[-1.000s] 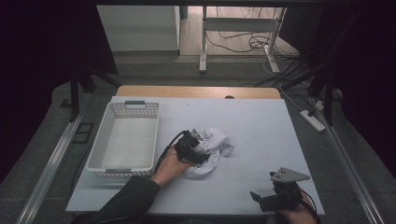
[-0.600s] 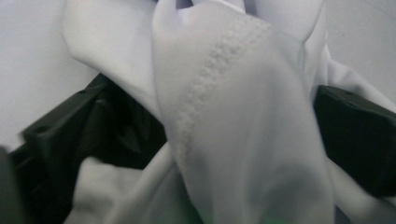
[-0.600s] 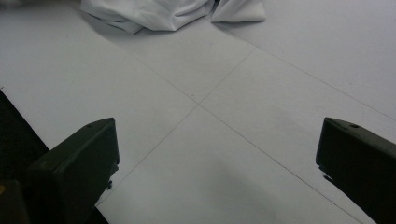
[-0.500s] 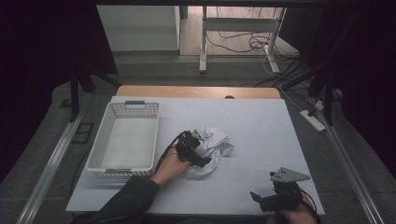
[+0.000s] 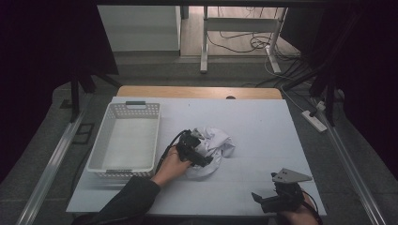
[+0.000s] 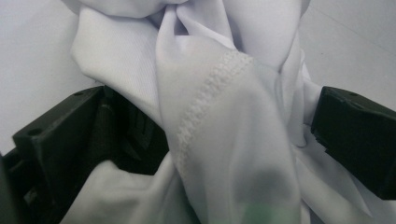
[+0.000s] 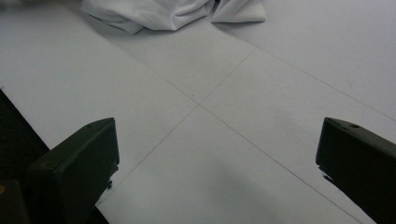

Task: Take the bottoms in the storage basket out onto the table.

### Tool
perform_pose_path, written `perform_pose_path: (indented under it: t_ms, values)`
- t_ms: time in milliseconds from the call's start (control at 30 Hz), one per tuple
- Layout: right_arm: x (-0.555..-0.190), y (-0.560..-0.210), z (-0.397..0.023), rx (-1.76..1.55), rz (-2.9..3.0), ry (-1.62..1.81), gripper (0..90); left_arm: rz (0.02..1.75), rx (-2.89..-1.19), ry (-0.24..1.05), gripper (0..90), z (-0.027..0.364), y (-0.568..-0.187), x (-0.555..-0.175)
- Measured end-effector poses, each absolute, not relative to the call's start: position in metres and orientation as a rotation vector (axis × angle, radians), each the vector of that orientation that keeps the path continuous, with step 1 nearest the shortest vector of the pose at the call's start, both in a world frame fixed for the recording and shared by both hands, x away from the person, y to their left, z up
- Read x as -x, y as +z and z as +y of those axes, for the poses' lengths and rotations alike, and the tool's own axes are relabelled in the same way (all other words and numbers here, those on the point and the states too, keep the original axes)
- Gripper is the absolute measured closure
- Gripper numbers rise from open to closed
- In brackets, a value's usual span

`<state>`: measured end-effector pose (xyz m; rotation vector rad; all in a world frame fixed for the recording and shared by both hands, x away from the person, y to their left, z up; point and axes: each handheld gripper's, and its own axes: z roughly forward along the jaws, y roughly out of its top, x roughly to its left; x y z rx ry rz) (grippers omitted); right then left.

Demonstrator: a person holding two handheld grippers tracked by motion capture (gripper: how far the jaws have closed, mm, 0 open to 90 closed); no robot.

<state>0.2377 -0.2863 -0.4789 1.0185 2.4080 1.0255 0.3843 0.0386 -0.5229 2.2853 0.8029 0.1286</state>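
The white cloth (image 5: 213,145) lies crumpled mid-worktop, near the basket (image 5: 126,140). My left gripper (image 5: 196,152) has just been opening; its jaws stand apart with a fold between, unpressed. I should close on the thick hem. My right gripper (image 5: 277,199) waits at the near edge, jaws apart.

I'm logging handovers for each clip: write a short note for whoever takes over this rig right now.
Left gripper: at the crumpled white cloth in the middle of the table. Its jaws have just been opening and now stand wide, with a fold of cloth loose between them, not pinched.
Right gripper: open, holding nothing, resting near the table's front right edge, apart from the cloth.
White basket: on the left of the table, nothing in it.
Done: nothing is in the basket; the cloth lies bunched on the table.
Left: probably take a firm grip on the cloth and move it, perhaps into the basket.
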Motion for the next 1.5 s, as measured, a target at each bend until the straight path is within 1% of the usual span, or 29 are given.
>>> perform_pose_path:
  t_ms: [767,1200,1367,1500]
  values:
    - [-0.238,-0.479,-0.287,-1.021,2.406,1.033,0.0,0.772,-2.274,0.121,0.0,0.041,-0.508,-0.382]
    - [-0.238,-0.479,-0.287,-1.021,2.405,1.033,0.0,0.756,-2.231,0.122,0.0,0.042,-0.495,-0.378]
    - [-0.238,-0.479,-0.287,-1.021,2.404,1.033,0.0,0.764,-2.183,0.091,0.0,0.046,-0.490,-0.379]
    - [-0.238,-0.479,-0.287,-1.020,2.404,1.033,0.0,0.762,-2.170,0.091,0.0,0.047,-0.487,-0.379]
